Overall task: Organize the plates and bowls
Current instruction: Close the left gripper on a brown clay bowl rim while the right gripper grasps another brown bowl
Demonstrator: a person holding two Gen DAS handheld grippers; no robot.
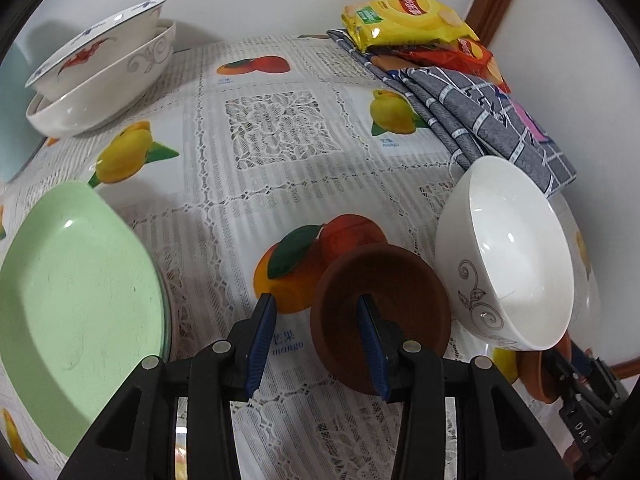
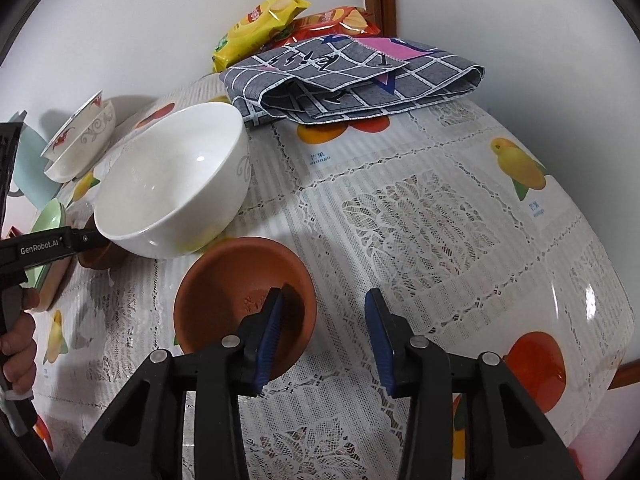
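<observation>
Each tongs straddles a brown saucer's rim
Left tongs [image 1: 316,304] apart over left saucer [image 1: 380,316] at 3 o'clock; right tongs [image 2: 326,300] apart, right saucer [image 2: 240,304] at 9 o'clock.

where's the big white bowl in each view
Left wrist view: the white bowl sits at the right, tilted, just right of a brown dish.
Right wrist view: the white bowl is upper left, behind another brown dish.
Shared landmark: the grey checked cloth behind the bowl.
</observation>
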